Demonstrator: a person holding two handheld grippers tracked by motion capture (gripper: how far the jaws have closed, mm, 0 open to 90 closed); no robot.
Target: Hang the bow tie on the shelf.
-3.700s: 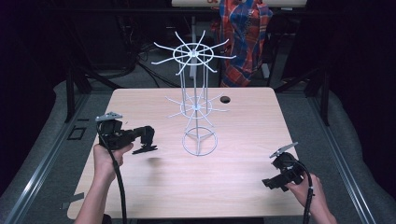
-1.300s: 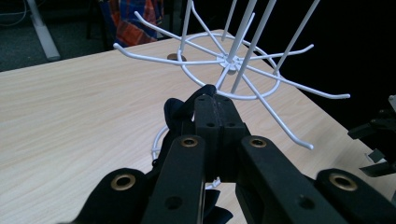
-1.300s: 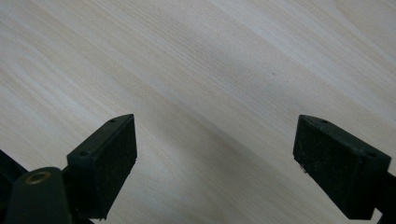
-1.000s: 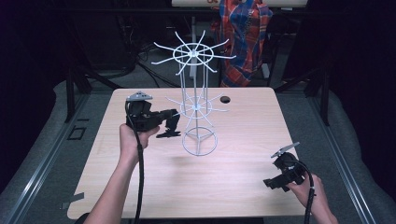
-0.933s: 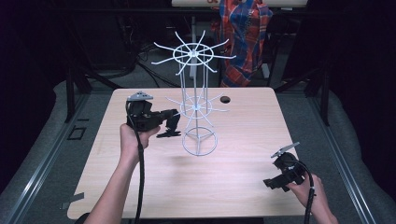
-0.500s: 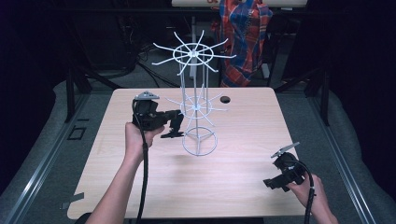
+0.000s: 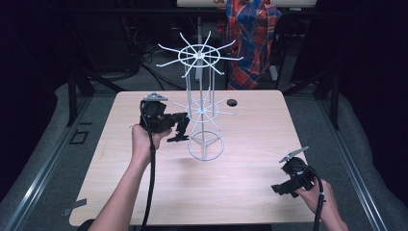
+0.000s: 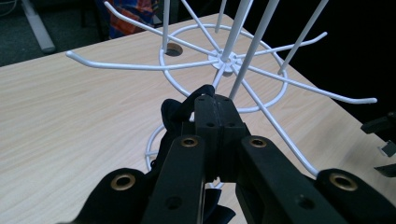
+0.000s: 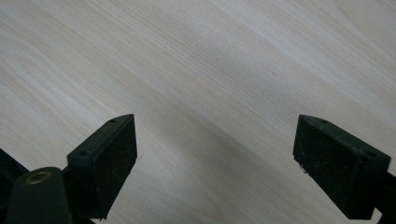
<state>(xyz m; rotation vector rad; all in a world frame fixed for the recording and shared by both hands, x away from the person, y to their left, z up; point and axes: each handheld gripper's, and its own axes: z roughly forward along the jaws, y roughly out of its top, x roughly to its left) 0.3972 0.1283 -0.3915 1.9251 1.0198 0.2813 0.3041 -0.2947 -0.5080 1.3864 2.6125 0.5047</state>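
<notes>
A white wire rack (image 7: 202, 110) with two tiers of hooked arms stands mid-table on a ring base (image 7: 206, 147). My left gripper (image 7: 185, 120) is held above the table just left of the rack, level with its lower tier. In the left gripper view the jaws (image 8: 215, 100) are shut on a small dark cloth piece (image 8: 170, 114), which bunches around them and hangs below. Their tips sit close under the lower hub (image 8: 223, 58), beside one hooked arm (image 8: 121, 65). My right gripper (image 7: 281, 189) is low at the table's front right, open, over bare wood (image 9: 210, 93).
A round cable hole (image 7: 232, 102) lies in the table behind the rack. A plaid-clad person (image 7: 252, 29) is beyond the far edge. The rack's upper arms (image 7: 199, 55) spread wide above the left gripper. Dark floor surrounds the table.
My left gripper has travelled from the table's left side to the right and away, up to the rack's lower tier, with the dark cloth in it. The right gripper has stayed put.
</notes>
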